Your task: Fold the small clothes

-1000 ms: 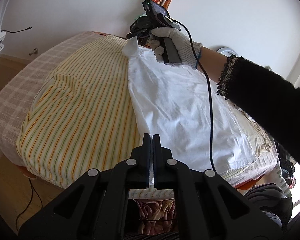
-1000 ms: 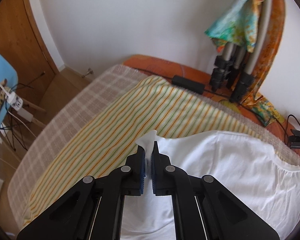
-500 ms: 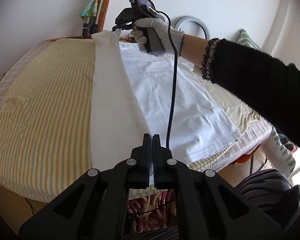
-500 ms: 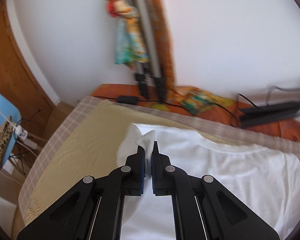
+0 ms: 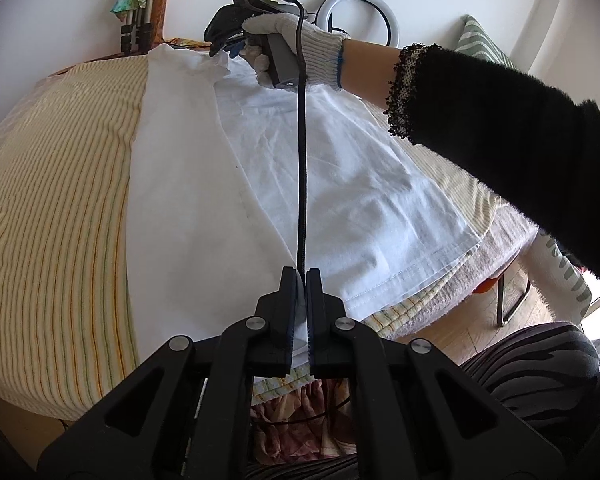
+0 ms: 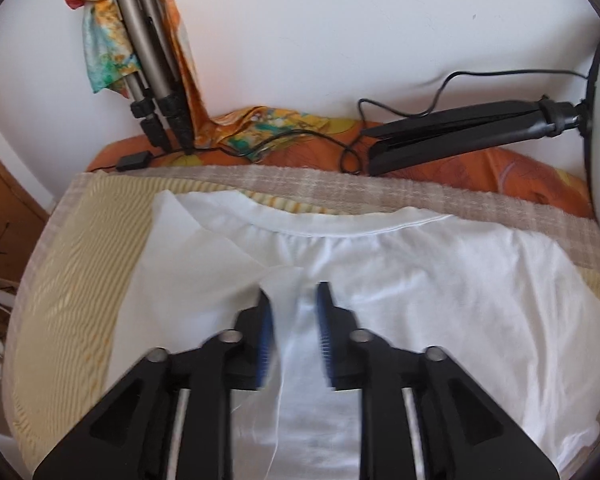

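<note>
A white T-shirt [image 5: 340, 184] lies on a striped cloth [image 5: 60, 200] over the table, its left side folded over toward the middle. My left gripper [image 5: 301, 280] is shut on the folded hem edge near the front. My right gripper [image 6: 294, 304] is open just above the folded shoulder part of the T-shirt [image 6: 420, 288], below the collar [image 6: 340, 228]. In the left wrist view the right gripper [image 5: 236, 46] sits at the far end of the shirt, held by a gloved hand.
A tripod with a colourful scarf [image 6: 148, 60] leans at the back wall. A black folded stand [image 6: 460, 132] with a cable and a ring light [image 5: 354, 12] lie behind the table. The table's front edge [image 5: 440, 300] is near my left gripper.
Both grippers carried the shirt's left side over to the right, folding it onto the body. The right gripper has opened and let go of the sleeve corner.
</note>
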`<state>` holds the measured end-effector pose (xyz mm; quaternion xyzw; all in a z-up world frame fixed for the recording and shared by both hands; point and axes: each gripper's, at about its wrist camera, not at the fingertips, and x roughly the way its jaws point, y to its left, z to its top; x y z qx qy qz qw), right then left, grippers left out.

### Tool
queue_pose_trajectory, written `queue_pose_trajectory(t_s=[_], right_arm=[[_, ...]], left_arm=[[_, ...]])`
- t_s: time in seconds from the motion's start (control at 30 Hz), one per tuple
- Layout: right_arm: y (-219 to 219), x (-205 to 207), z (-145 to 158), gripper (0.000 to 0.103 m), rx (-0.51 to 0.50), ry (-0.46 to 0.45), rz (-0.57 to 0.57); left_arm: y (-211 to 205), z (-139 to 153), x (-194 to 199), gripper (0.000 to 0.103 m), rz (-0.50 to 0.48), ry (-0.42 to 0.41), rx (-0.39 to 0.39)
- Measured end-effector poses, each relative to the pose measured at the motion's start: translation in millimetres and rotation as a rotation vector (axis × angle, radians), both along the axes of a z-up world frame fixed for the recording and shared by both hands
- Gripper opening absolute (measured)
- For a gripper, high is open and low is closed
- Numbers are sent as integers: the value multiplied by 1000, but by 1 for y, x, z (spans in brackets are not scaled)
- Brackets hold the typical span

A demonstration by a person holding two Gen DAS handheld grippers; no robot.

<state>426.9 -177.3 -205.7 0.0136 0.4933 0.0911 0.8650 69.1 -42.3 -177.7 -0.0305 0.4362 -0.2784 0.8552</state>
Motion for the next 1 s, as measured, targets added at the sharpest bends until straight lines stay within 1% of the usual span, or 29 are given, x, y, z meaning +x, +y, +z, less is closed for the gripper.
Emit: queue_pose_trajectory(t_s=[0.03,0.07,0.1,0.13,0.17,0.27,0.4,0.53,0.67,0.77,0.83,0.9,1.0], right_arm=[[-3,-2,5,35,6,-7,-1],[-6,-6,10,36,16,-14,-1],[-11,-9,16,38,22,-24,-2],[-13,-13,22,39,25,-33,-6],[-18,-18,30,40,31,-44,-9],[-32,-34,53,40,59,-68,2],[-58,-64,86,42,103,-91,3],[-87,-105,117,42,108,-133,13],[-117,-150,138,43,116,-162,13],[-140,-182,148,44,111,-182,11],[-156,-200,154,47,112,-193,4],[-174,-217,158,49,115,-201,-7],[-201,-240,162,50,95,-210,-39]], left_arm=[[-1,1,-1,8,-4,-3,-4],[0,3,-3,16,-6,-8,-8],[2,6,-6,27,-8,-15,-15],[2,9,-9,30,-10,-25,-20],[4,13,-13,32,-12,-38,-24],[10,23,-23,32,-3,-65,-20],[31,36,-33,32,54,-90,-30],[49,43,-38,32,129,-106,-32],[48,47,-39,32,160,-124,-9],[37,51,-38,32,143,-135,-9],[25,52,-34,32,118,-144,-2],[11,55,-31,32,75,-151,-10],[-20,59,-28,31,-4,-161,-14]])
